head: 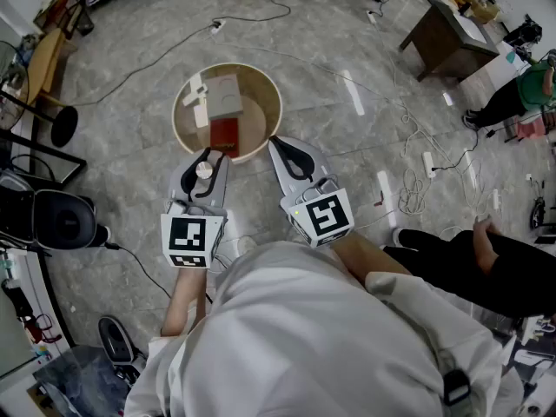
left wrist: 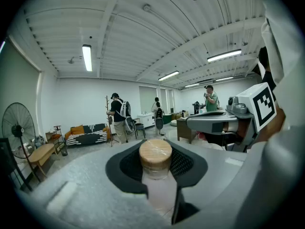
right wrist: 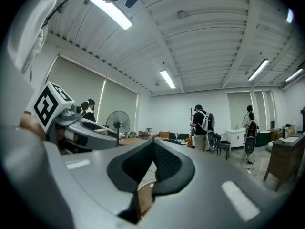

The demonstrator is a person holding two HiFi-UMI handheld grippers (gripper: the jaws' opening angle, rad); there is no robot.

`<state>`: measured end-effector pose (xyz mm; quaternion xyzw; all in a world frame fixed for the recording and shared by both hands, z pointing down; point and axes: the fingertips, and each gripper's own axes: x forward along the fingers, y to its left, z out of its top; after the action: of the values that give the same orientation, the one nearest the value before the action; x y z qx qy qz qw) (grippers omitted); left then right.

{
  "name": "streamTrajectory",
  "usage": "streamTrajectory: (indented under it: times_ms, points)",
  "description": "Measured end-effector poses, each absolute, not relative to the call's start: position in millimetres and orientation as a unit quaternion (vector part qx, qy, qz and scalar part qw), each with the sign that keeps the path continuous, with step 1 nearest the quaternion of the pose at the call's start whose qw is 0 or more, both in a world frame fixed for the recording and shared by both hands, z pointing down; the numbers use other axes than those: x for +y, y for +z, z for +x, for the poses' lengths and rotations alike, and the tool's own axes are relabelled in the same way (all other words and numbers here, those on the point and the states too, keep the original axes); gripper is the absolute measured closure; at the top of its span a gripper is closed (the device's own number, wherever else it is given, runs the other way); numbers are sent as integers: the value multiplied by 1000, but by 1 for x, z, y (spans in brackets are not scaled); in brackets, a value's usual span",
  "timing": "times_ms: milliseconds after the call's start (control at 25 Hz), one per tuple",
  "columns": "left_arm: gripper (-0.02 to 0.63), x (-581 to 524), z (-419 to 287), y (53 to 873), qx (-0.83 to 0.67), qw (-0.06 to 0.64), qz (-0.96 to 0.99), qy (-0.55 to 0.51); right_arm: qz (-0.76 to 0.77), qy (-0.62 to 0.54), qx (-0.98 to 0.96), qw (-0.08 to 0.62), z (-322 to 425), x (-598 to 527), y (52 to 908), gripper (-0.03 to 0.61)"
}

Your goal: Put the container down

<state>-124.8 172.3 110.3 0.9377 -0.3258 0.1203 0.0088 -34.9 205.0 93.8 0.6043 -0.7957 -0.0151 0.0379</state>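
My left gripper (head: 204, 165) is shut on a small clear container (head: 203, 171) with a round wooden lid. In the left gripper view the container (left wrist: 155, 152) stands upright between the black pads (left wrist: 123, 168) of the left gripper (left wrist: 157, 165), lid up. My right gripper (head: 283, 151) is beside it, jaws together and empty; in the right gripper view the right gripper (right wrist: 153, 149) shows its pads meeting. Both grippers hover over the floor just short of a round wooden table (head: 266, 102). Both gripper views tilt up towards the ceiling.
On the round table lie a white box (head: 224, 96), a red object (head: 224, 134) and a small white piece (head: 195, 90). A person's dark-clad legs (head: 486, 263) are at the right. Cables (head: 417, 181) trail on the floor. A black fan (head: 61, 220) sits at the left, a brown table (head: 447, 33) far right.
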Motion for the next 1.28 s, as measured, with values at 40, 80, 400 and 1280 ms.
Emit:
streamTrajectory:
  times_ms: [40, 80, 400, 1280]
  points:
    - [502, 171, -123, 110, -327, 5, 937, 121, 605, -15, -795, 38, -32, 204, 93, 578]
    - [502, 170, -121, 111, -327, 3, 937, 121, 605, -16, -795, 38, -30, 204, 93, 578]
    - [502, 168, -112, 111, -323, 11, 938, 125, 604, -18, -796, 40, -24, 201, 92, 578]
    - [502, 179, -66, 137, -341, 23, 928, 149, 588, -8, -808, 33, 29, 210, 113, 577]
